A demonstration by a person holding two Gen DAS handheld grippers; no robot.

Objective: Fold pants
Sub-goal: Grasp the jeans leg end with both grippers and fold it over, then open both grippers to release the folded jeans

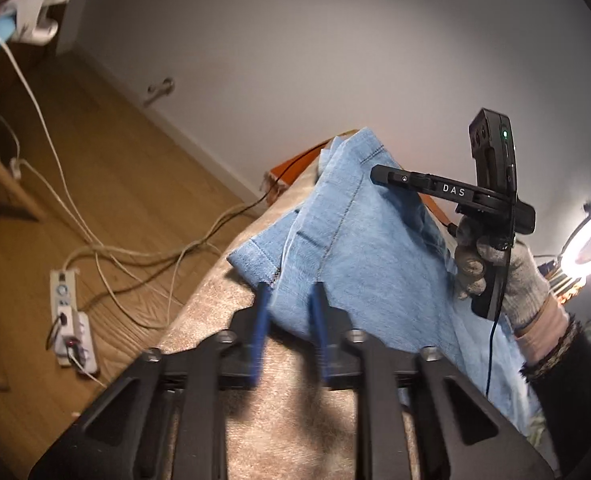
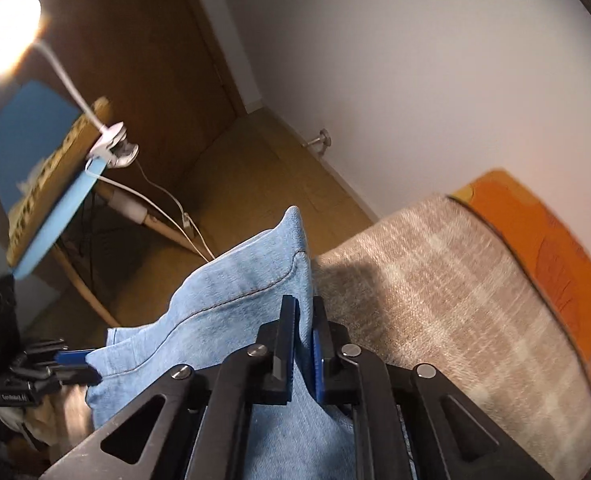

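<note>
Left wrist view: a power strip (image 1: 71, 320) and cords lie on the wooden floor (image 1: 107, 184); the left gripper (image 1: 289, 292) pinches the hem of the pants (image 1: 359, 248), which lie on a beige blanket (image 1: 295, 420). A gloved hand (image 1: 499, 272) holds the right gripper at right. Right wrist view: a lamp (image 2: 3, 36), then the right gripper (image 2: 305, 312) clamped on a raised denim fold.

A home room: wooden floor (image 1: 107, 184), door (image 2: 143, 60), blanket-covered bed (image 2: 435, 280).
</note>
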